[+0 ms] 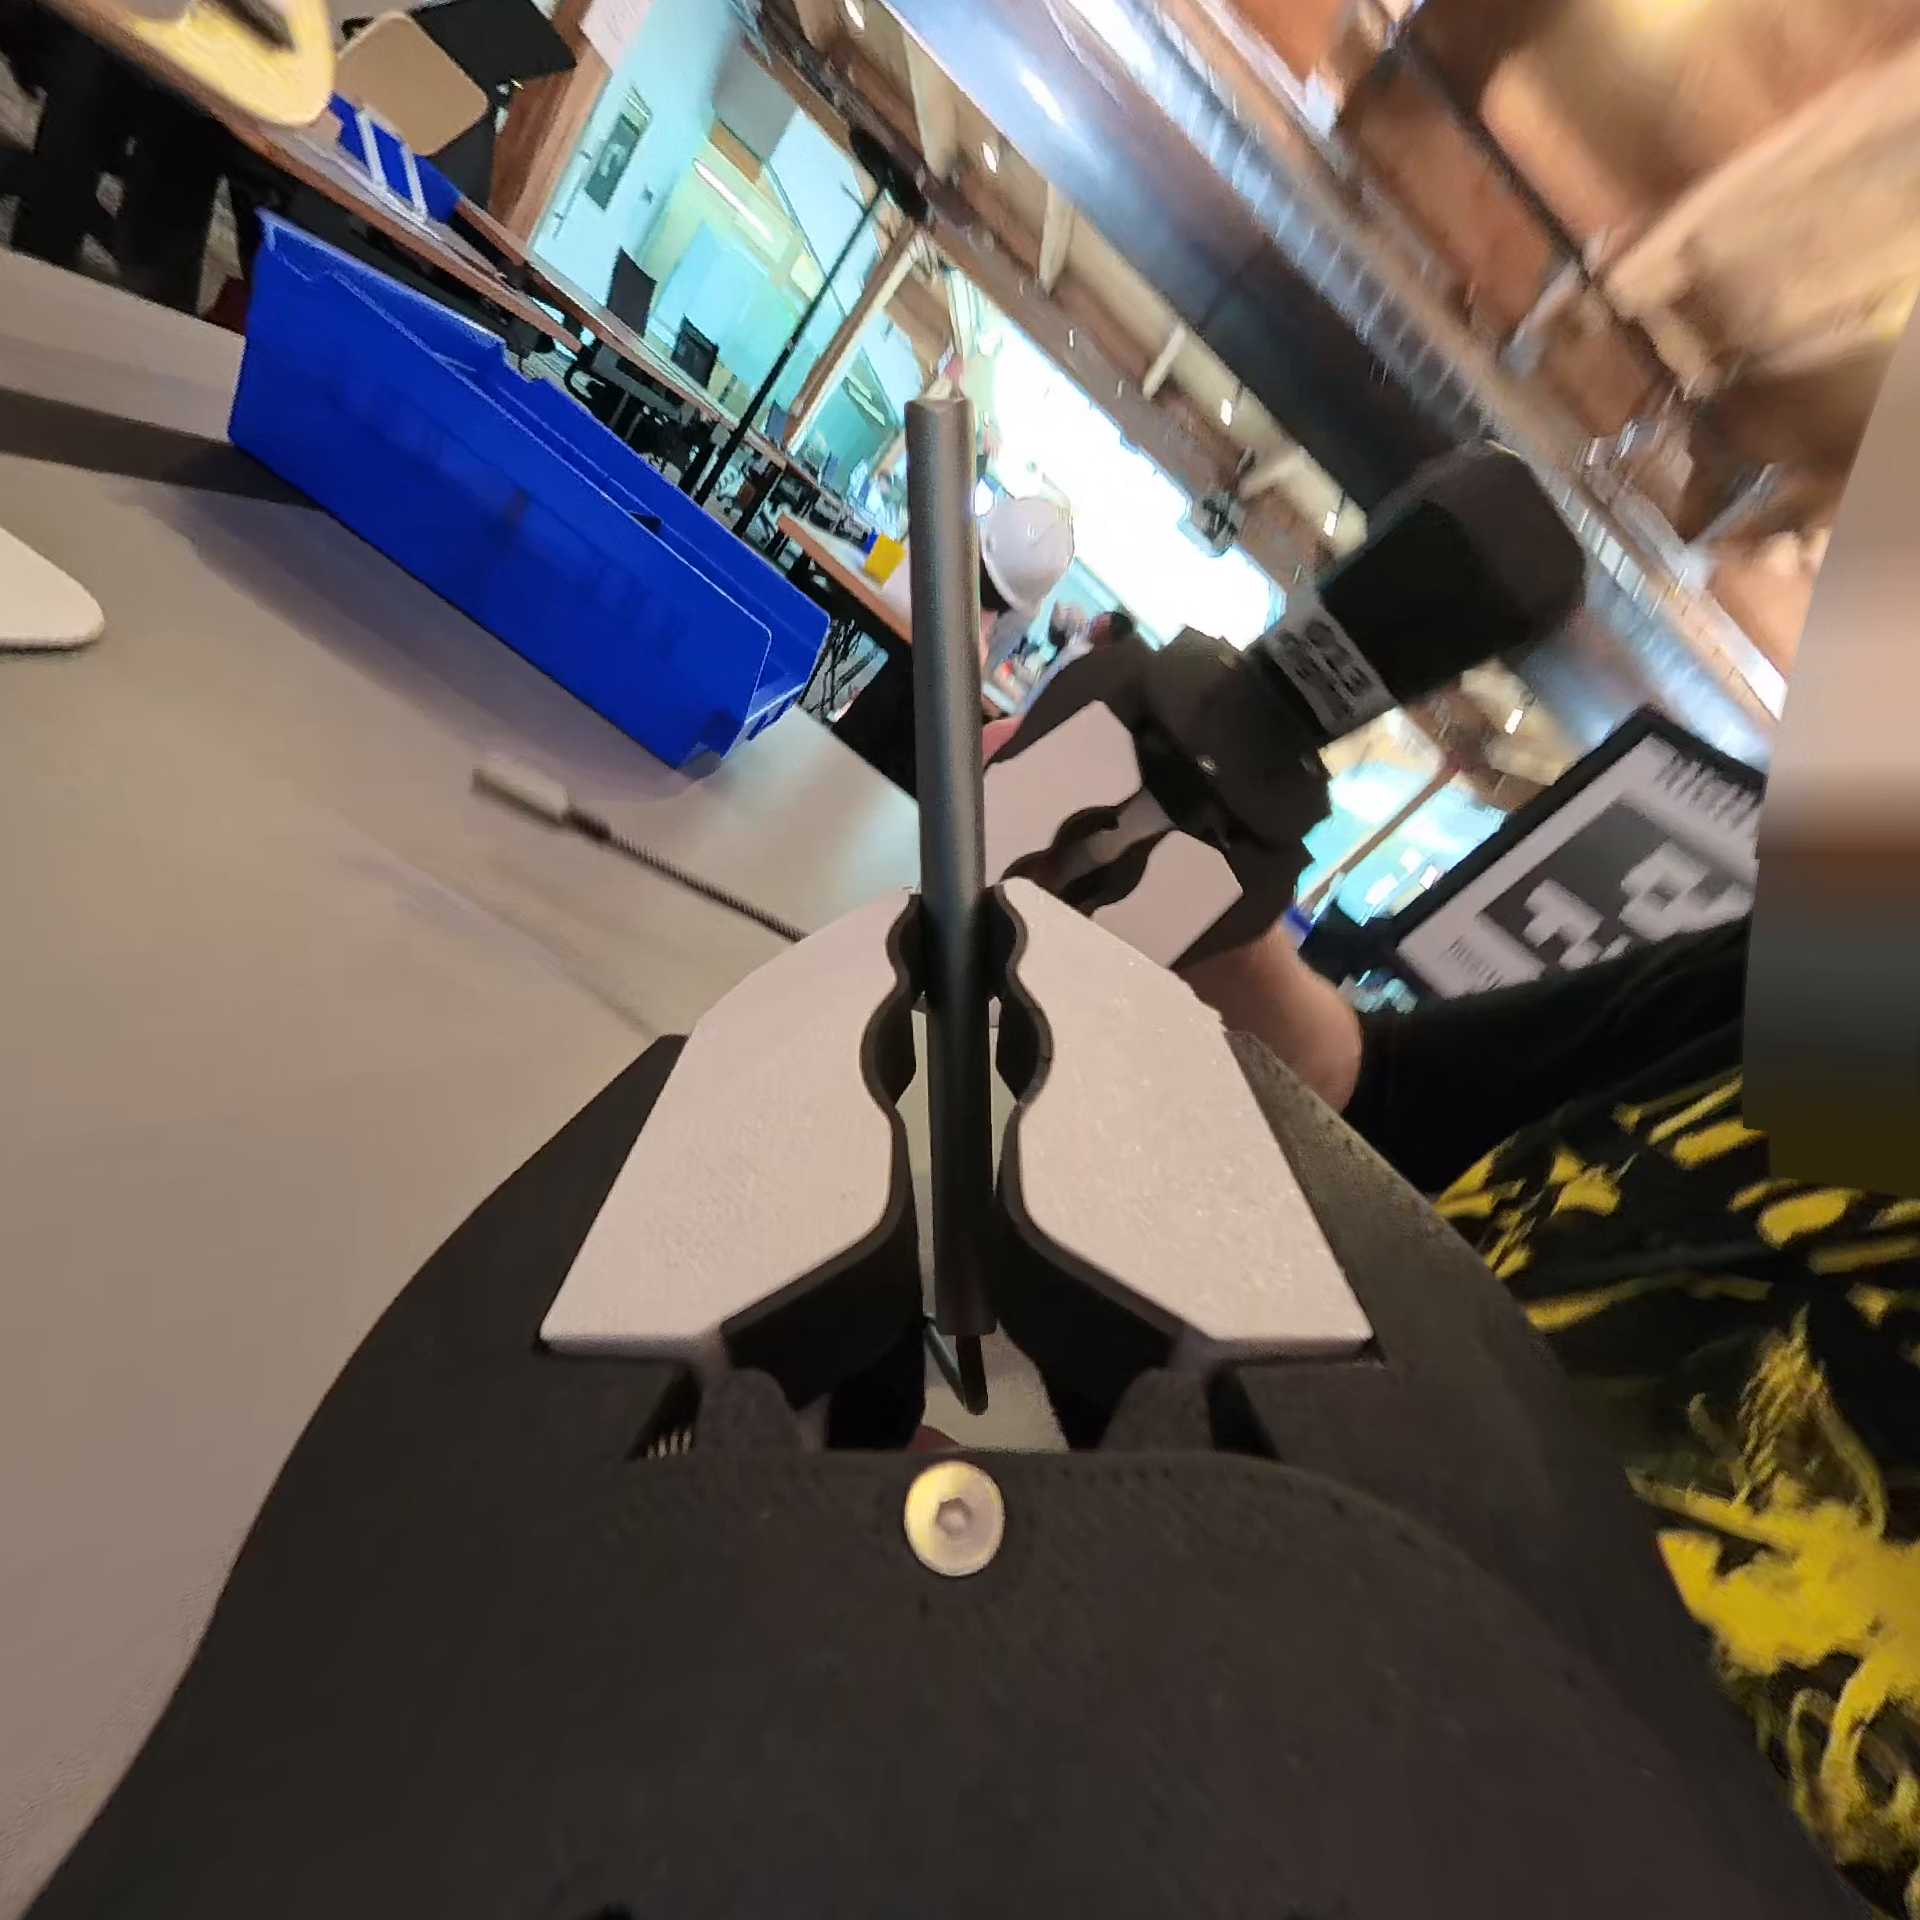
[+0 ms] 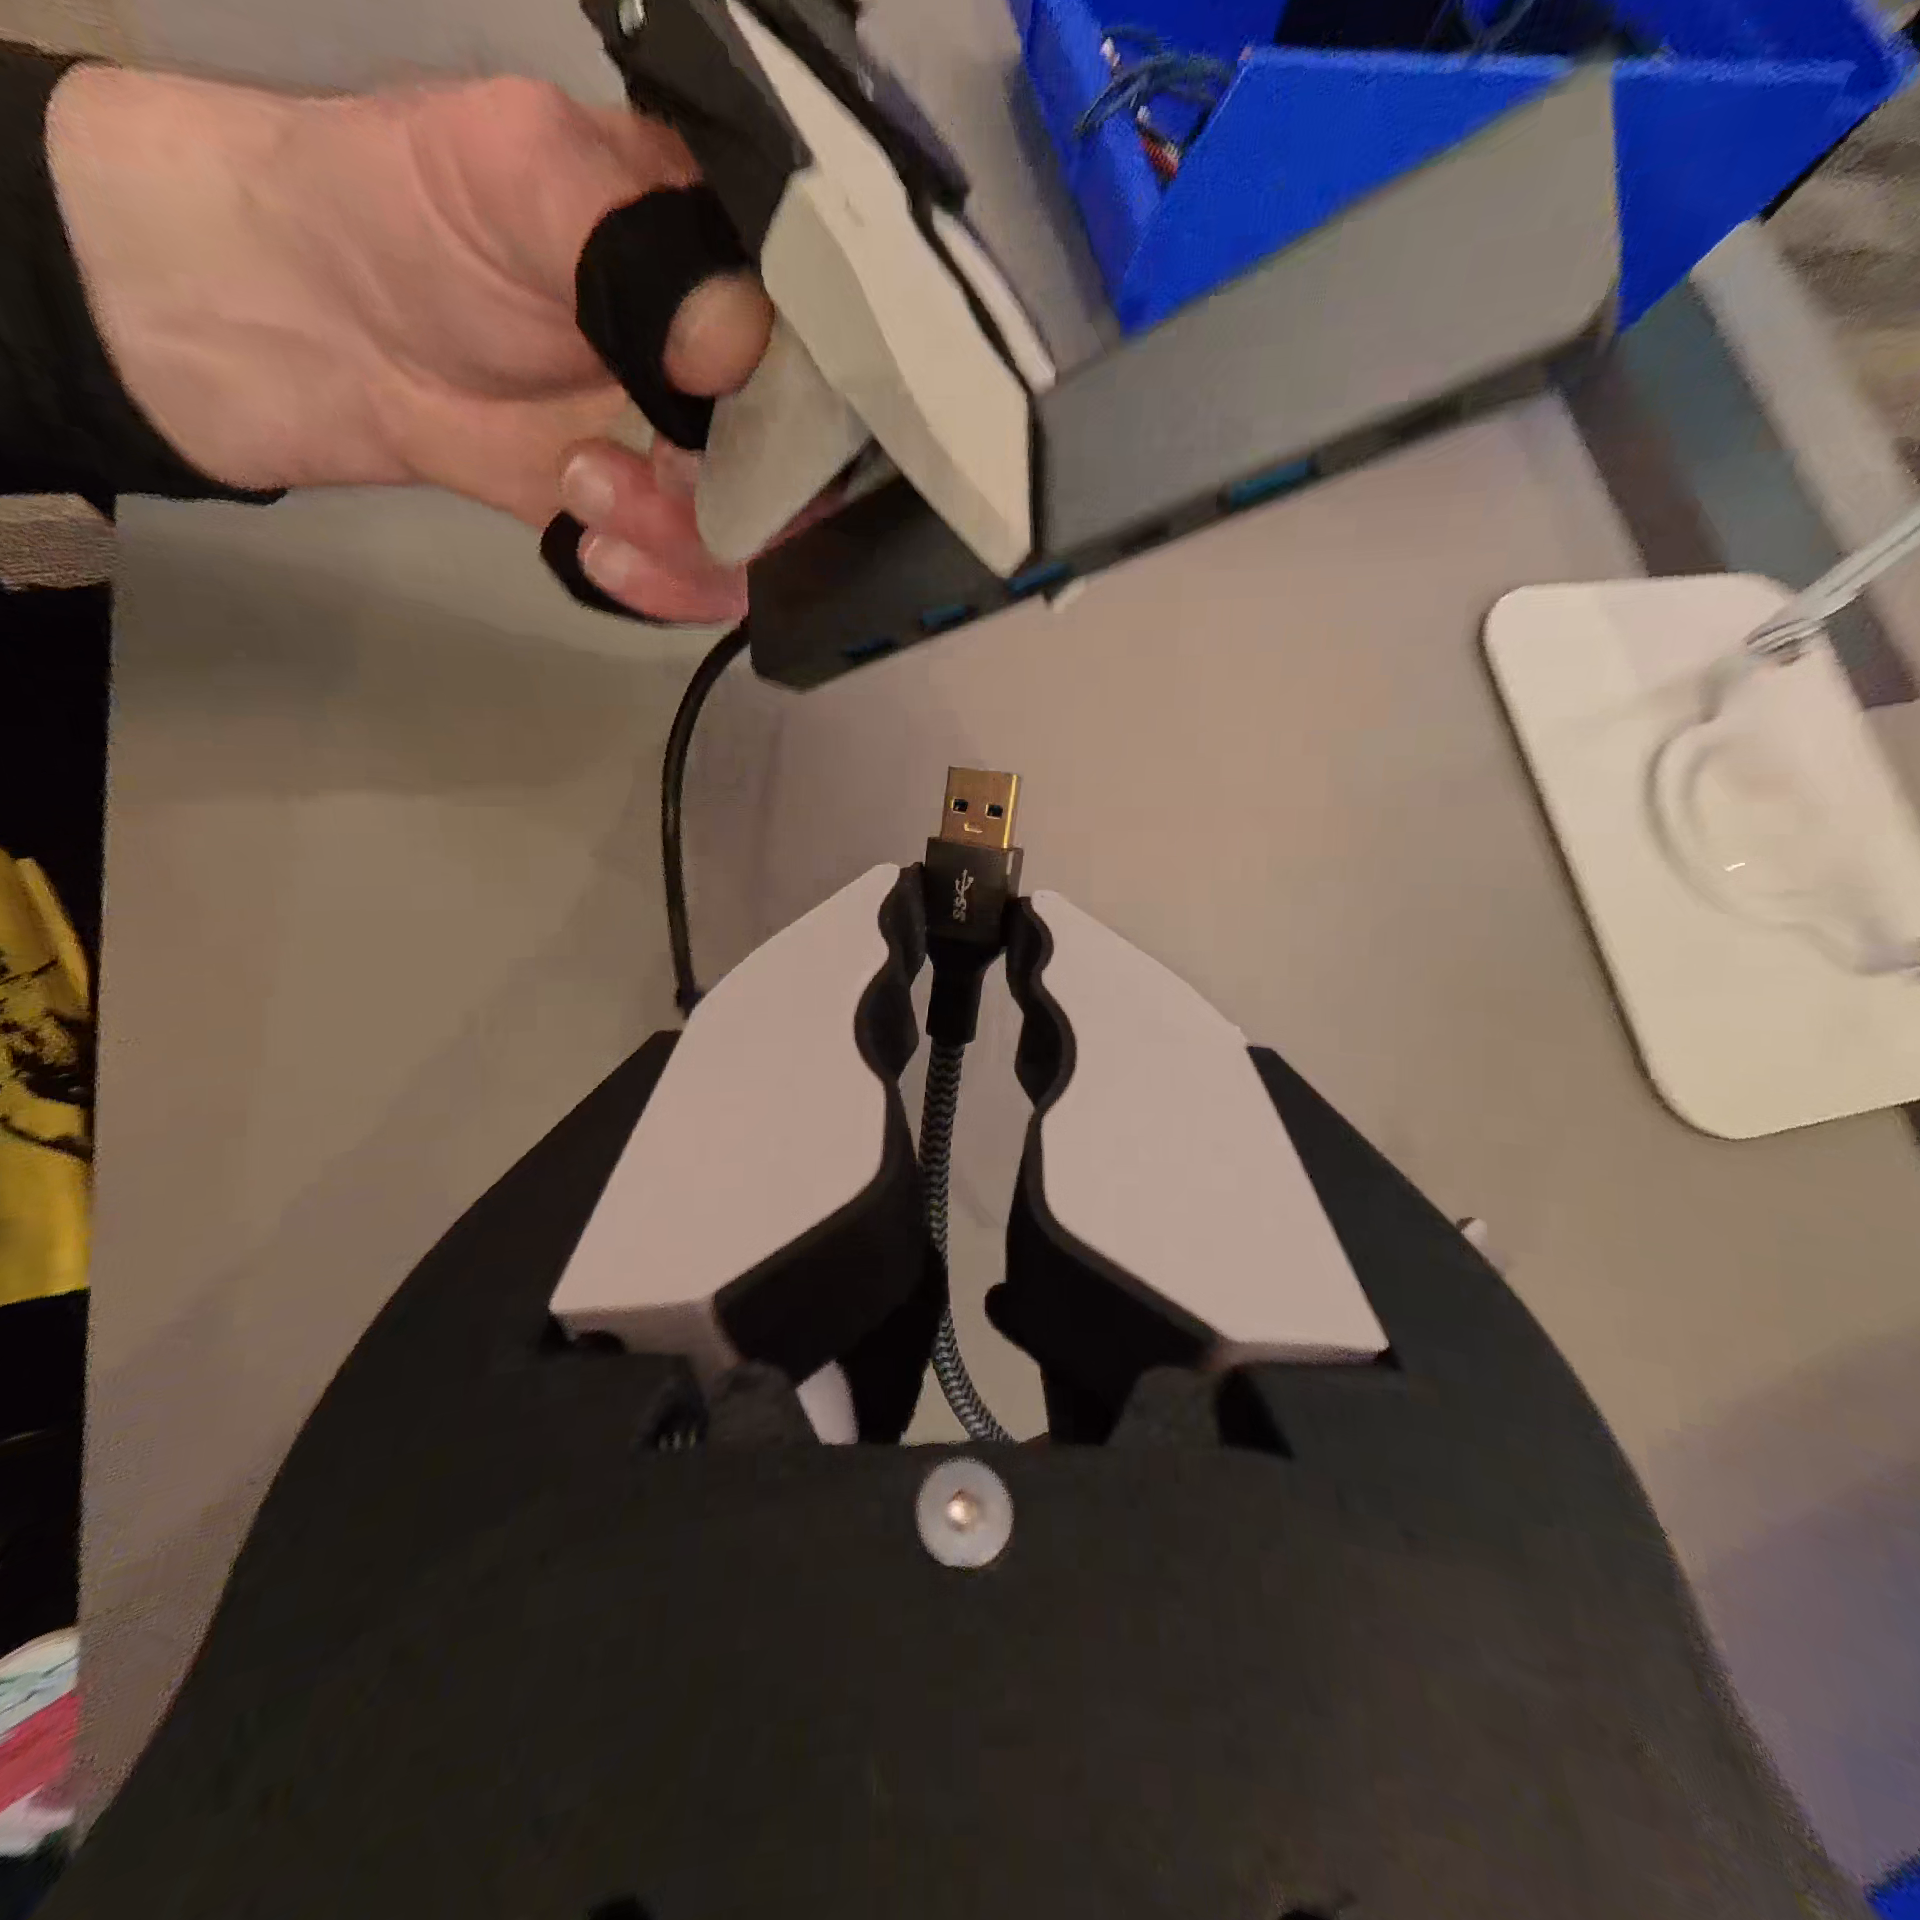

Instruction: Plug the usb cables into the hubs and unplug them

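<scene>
The right gripper (image 2: 961, 914) pinches the black housing of a USB cable (image 2: 943, 1195); both dark pads press on the housing's sides, and the gold plug (image 2: 982, 805) juts out past the fingertips, pointing toward the hub. The braided cord runs back between the fingers into the gripper body. Ahead of the plug, with a clear stretch of grey counter (image 2: 1247, 831) between, hangs the dark grey USB hub (image 2: 1330, 416), lifted off the counter and tilted, its row of blue ports facing the plug. The hub's own black lead (image 2: 675, 810) drops from its near end to the counter.

The left gripper (image 1: 951, 935) is clamped on that hub (image 1: 943, 665), seen edge-on in the left wrist view as a thin dark slab standing straight up between the two pads, which press on its flat faces.

Only the right wrist view shows the hub's ports, the hand (image 2: 364, 291) on the left gripper, the contents of the blue bin (image 2: 1714, 135) and a white stand base (image 2: 1662, 831). Only the left wrist view shows the right gripper (image 1: 1091, 857) from outside, just beyond the hub, a second connector (image 1: 525, 784) with braided cord lying on the counter near the bin (image 1: 499, 520), and the room behind.
</scene>
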